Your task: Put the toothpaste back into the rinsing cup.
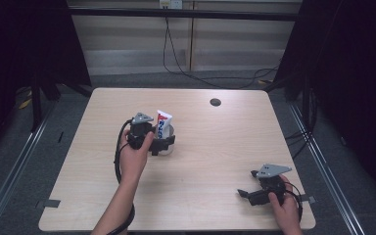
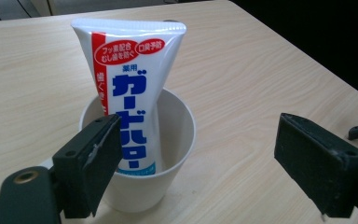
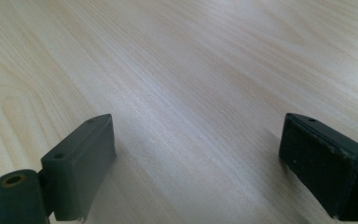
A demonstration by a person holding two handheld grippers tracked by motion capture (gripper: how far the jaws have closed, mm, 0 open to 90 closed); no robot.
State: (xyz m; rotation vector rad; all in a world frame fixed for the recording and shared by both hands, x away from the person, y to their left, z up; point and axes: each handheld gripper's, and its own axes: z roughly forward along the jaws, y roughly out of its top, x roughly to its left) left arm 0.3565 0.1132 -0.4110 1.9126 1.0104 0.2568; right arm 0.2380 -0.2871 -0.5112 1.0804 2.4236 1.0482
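Note:
A white paper cup (image 2: 179,135) stands upright on the wooden table, left of centre in the high view (image 1: 166,147). In it a white toothpaste tube (image 2: 128,88) with red and blue print stands on its cap end and leans back; its flat end sticks up above the rim (image 1: 163,120). My left gripper (image 2: 198,149) is open, its jaws wide apart at the cup's height, the left jaw in front of the cup's left wall; in the high view it (image 1: 162,145) is right against the cup. My right gripper (image 1: 248,184) rests open near the front right corner, over bare wood (image 3: 196,140).
The table (image 1: 215,147) has a round cable hole (image 1: 215,102) at the back right. A person's forearms come in from the front edge. Black cables (image 1: 176,63) trail over the floor behind the table, and dark frames stand at both sides.

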